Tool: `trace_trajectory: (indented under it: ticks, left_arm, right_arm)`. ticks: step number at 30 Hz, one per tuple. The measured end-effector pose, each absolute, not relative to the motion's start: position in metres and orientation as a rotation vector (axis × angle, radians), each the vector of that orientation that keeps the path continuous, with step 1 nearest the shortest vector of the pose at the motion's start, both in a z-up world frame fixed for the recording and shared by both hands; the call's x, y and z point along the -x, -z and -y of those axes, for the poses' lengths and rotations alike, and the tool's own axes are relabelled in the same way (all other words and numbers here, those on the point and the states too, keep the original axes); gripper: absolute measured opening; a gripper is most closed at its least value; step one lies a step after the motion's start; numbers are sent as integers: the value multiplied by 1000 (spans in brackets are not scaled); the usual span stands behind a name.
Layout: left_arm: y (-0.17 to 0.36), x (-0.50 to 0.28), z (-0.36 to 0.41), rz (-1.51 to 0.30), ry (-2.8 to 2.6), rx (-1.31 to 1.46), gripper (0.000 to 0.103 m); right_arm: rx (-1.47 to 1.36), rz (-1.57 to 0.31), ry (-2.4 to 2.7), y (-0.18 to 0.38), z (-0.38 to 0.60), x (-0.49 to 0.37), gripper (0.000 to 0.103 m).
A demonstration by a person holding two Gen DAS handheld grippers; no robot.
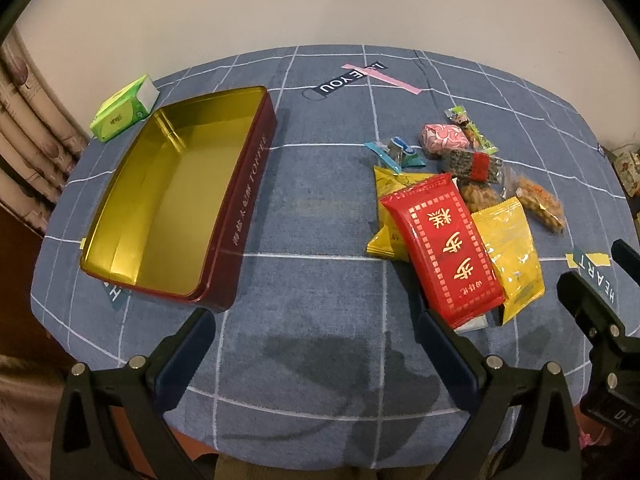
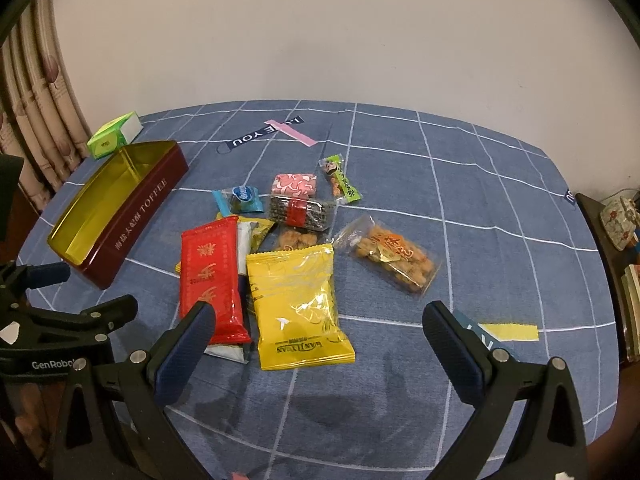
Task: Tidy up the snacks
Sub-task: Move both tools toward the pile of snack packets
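Note:
An open dark-red toffee tin [image 1: 248, 184] with a bare gold inside lies at the left [image 2: 132, 220]. A pile of snacks lies to its right: a red packet [image 1: 444, 248] [image 2: 210, 272], a yellow packet [image 1: 512, 256] [image 2: 298, 304], a pink wrapped cake [image 2: 294, 185], a blue candy [image 2: 240, 196], a dark bar with a red band [image 2: 300, 212] and clear bags of fried snacks [image 2: 390, 260]. My left gripper [image 1: 316, 324] is open and empty above bare cloth between tin and pile. My right gripper [image 2: 320, 320] is open and empty, just above the yellow packet's near end.
A green tissue pack [image 1: 124, 110] lies behind the tin near the curtain. The table has a blue checked cloth [image 1: 320, 220] with printed labels. A dark shelf with boxes [image 2: 622, 224] stands past the table's right edge. The right gripper's body shows in the left wrist view [image 1: 600, 320].

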State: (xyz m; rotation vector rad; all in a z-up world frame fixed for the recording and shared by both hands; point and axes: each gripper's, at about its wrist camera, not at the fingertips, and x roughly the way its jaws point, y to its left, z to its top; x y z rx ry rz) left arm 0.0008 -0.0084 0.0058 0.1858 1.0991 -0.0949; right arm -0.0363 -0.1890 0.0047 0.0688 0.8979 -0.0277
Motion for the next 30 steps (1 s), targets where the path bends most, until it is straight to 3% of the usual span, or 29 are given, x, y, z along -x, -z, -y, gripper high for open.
trace_trajectory:
  ticks: [30]
  left_arm:
    - [5, -15, 6, -1156, 130, -149, 103]
  right_arm:
    - [-25, -960, 21, 16, 185, 30, 102]
